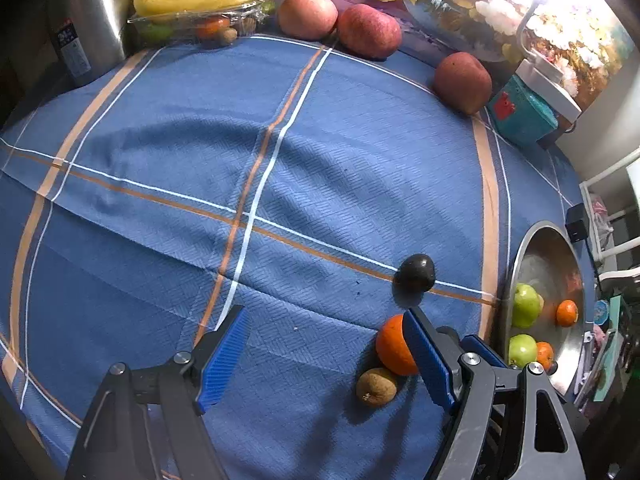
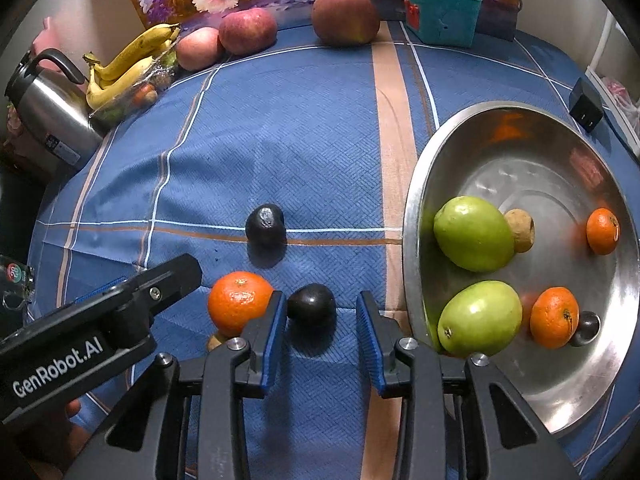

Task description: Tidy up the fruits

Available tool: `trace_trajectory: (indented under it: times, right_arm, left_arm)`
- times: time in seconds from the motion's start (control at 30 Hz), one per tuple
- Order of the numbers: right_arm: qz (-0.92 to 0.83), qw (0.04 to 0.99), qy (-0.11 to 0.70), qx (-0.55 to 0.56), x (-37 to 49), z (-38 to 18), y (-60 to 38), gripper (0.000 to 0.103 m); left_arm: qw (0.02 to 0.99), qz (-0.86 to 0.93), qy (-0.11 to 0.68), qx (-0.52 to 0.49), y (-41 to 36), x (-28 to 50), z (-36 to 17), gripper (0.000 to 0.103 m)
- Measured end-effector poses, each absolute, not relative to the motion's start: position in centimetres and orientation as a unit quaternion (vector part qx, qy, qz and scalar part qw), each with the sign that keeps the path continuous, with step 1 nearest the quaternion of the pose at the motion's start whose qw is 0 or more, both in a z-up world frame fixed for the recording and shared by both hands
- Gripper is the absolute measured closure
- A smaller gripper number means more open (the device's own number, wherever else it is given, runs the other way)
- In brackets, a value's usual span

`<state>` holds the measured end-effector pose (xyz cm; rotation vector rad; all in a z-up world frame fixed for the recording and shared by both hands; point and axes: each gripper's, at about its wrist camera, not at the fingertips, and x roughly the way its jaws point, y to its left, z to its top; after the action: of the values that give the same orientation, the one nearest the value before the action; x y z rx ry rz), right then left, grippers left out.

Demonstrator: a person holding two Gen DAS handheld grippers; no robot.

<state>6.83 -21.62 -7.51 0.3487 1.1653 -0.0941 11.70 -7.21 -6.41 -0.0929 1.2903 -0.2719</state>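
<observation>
Surface: we see a blue woven tablecloth (image 2: 304, 128) with tan and white stripes.
Writing: "GenRobot.AI" on left gripper (image 1: 324, 356), jaws wide, empty.
Right gripper (image 2: 322, 336): narrow around small dark round fruit (image 2: 311, 306), right pad apart.

table: blue checked cloth (image 2: 304, 152) | on it: steel bowl (image 2: 412, 216), loose fruit

Steel kettle (image 2: 48, 120), teal box (image 2: 440, 14), black adapter (image 2: 586, 106)

dark plum (image 2: 311, 306) | on cloth | beside orange (image 2: 239, 303)
</observation>
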Motion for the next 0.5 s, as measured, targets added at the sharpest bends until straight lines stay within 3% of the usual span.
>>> trace_trajectory:
  times: [0.2,0.5]
  right_arm:
    - [-0.037,0.818,0.547,0.171,6.9,-7.5,-21.6,0.078]
    - [-0.035,0.817,0.547,0.182,6.7,-7.5,-21.9,0.078]
  left_arm:
    - [0.784,-0.146,0.601,-0.055,-7.6,11.6,-6.3,0.022]
    - [0.752,-0.19,0.624,-0.098,-8.6,11.3,-7.3,0.025]
